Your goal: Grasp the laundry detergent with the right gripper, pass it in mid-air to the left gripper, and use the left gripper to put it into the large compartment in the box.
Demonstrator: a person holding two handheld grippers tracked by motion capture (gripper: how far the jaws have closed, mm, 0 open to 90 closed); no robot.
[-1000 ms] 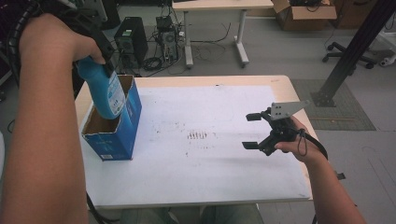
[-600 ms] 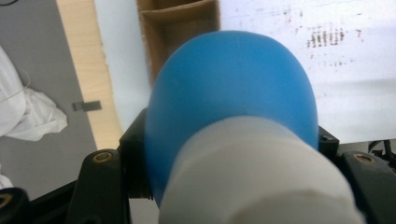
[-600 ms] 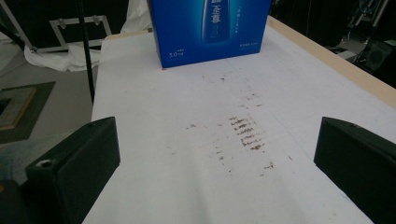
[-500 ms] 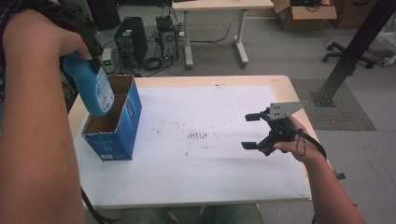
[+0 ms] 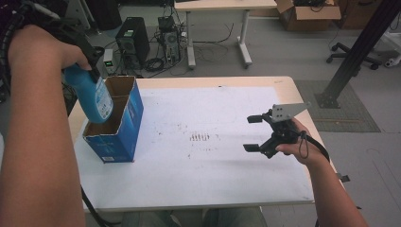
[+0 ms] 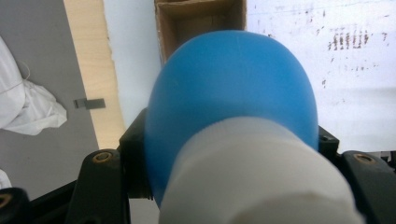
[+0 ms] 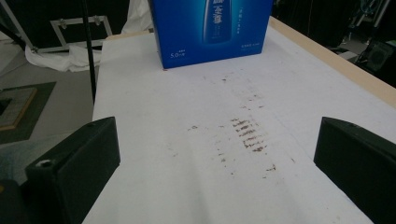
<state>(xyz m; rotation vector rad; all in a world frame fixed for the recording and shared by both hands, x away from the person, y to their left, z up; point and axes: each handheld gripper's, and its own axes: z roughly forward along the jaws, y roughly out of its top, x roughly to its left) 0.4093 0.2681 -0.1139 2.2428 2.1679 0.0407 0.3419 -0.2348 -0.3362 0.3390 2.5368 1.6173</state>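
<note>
My left gripper (image 5: 86, 65) is shut on the top of a blue bottle (image 5: 94, 98) and holds it tilted over the open top of a blue cardboard box (image 5: 120, 135) at the table's left. In the left gripper view the bottle (image 6: 229, 88) and its white cap (image 6: 254, 172) sit close between the jaws, with the box opening (image 6: 201, 18) below. I cannot tell whether the bottle's lower end is inside the box. My right gripper (image 5: 254, 133) hovers open over the table's right side, empty; in the right gripper view it (image 7: 217, 172) faces the box (image 7: 212, 28).
A white sheet (image 5: 213, 165) with dark smudges (image 5: 201, 137) covers the wooden table (image 5: 283, 81). Beyond the far edge, on the floor, stand computer cases (image 5: 127, 38), another desk (image 5: 217, 7) and cardboard boxes (image 5: 307, 9). A black post (image 5: 359, 52) rises at the right.
The left gripper and bottle shifted a little to the left, rose, then dropped back over the box opening. The right gripper has stayed where it was.
</note>
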